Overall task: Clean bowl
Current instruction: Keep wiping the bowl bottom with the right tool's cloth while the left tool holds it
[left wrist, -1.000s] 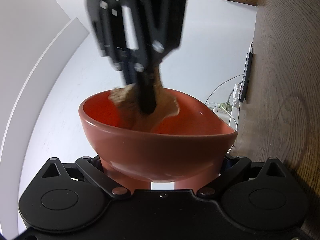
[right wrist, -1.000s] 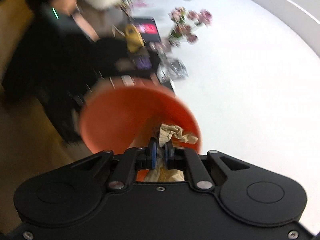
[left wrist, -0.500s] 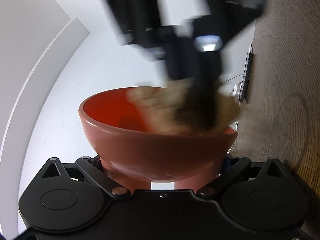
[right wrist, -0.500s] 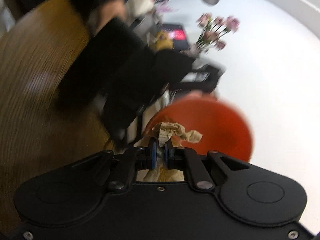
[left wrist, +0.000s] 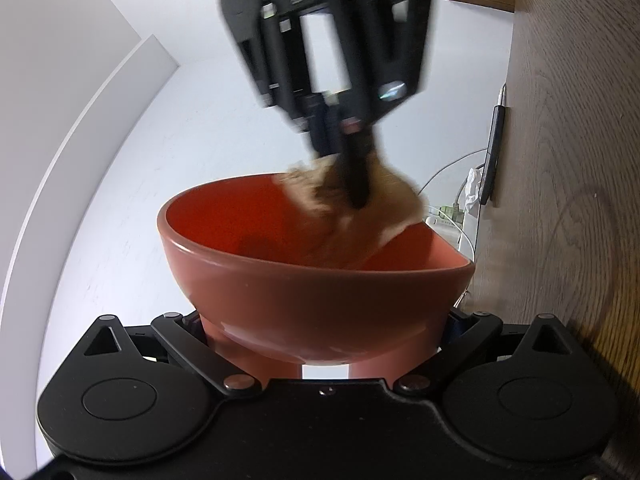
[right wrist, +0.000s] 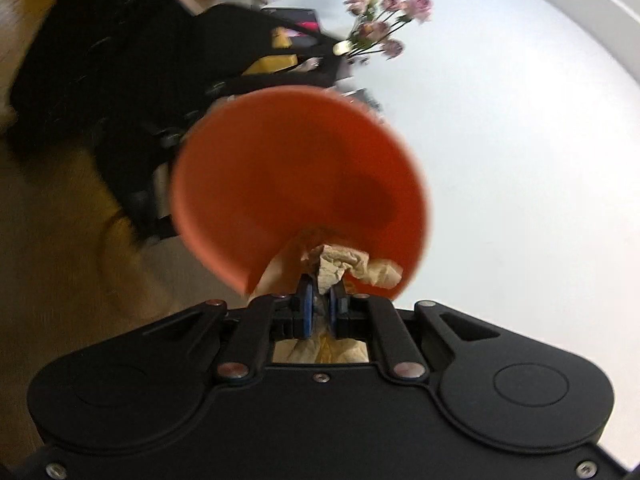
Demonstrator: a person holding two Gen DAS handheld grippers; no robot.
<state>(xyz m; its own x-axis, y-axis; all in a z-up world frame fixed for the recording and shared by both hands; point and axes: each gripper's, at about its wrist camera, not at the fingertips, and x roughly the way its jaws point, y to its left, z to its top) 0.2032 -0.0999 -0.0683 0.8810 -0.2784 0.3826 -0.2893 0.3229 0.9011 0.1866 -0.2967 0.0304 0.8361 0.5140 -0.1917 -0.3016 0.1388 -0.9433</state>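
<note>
An orange-red bowl [left wrist: 320, 292] is held tilted in the air, my left gripper [left wrist: 324, 340] shut on its foot. In the right wrist view the bowl [right wrist: 296, 176] faces me with its inside open. My right gripper [right wrist: 321, 300] is shut on a crumpled brown paper towel [right wrist: 348, 266]. The towel is pressed against the inside of the bowl near the rim. From the left wrist view the right gripper [left wrist: 352, 192] comes down from above, with the blurred paper towel [left wrist: 360, 208] at the bowl's far right inner wall.
A dark wooden table [left wrist: 568, 160] fills the right side of the left wrist view, with a black pen [left wrist: 494, 152] and white cables [left wrist: 452, 216] at its edge. Pink flowers [right wrist: 380, 20] and a person's dark clothing [right wrist: 100, 80] lie behind the bowl.
The right gripper has swept the paper towel around inside the bowl, from the left part to the right side, and now sits near the far right wall. The bowl stays in the left gripper.
</note>
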